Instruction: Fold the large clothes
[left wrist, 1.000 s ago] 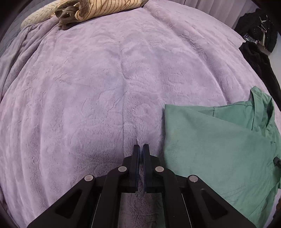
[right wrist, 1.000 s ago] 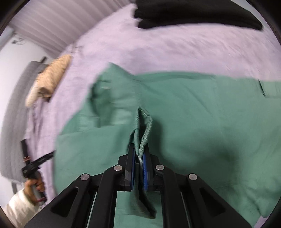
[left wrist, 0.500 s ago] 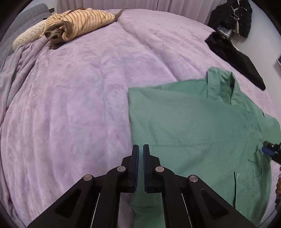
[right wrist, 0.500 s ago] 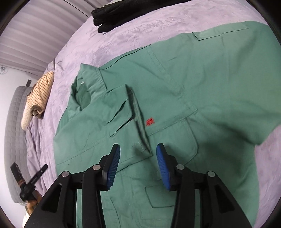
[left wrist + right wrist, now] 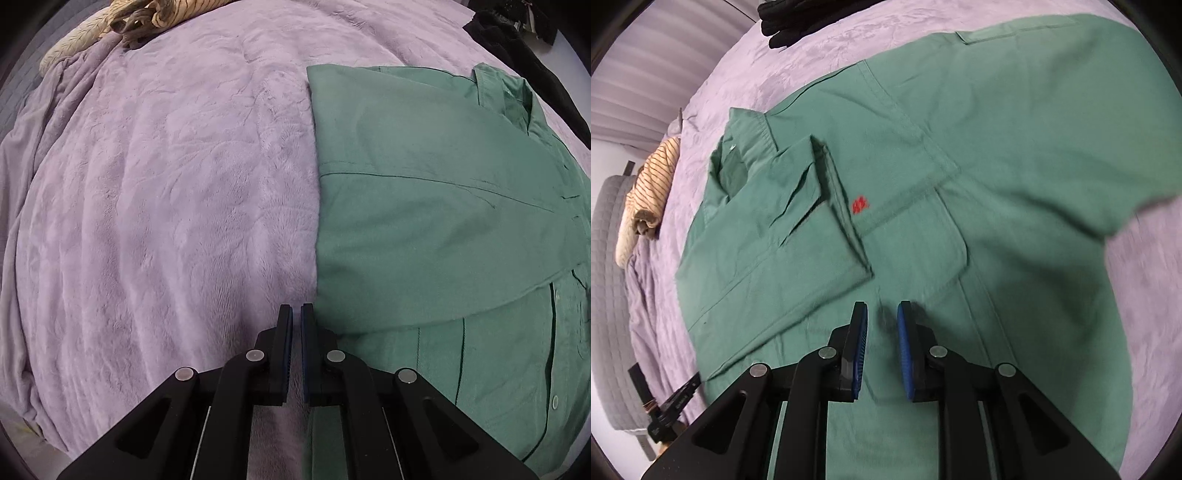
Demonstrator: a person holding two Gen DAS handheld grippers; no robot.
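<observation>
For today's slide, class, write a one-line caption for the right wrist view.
Open right gripper above green shirt, one sleeve folded in, on lilac blanket.

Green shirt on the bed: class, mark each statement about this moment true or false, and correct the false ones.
1. The green shirt lies on a purple blanket. True.
2. The right gripper is clamped on the shirt. False: its jaws stand open, holding nothing.
3. One sleeve is folded over the shirt's front. True.
4. The left gripper is wide open. False: its jaws are nearly together.
5. The shirt's red logo is blue. False: red.
</observation>
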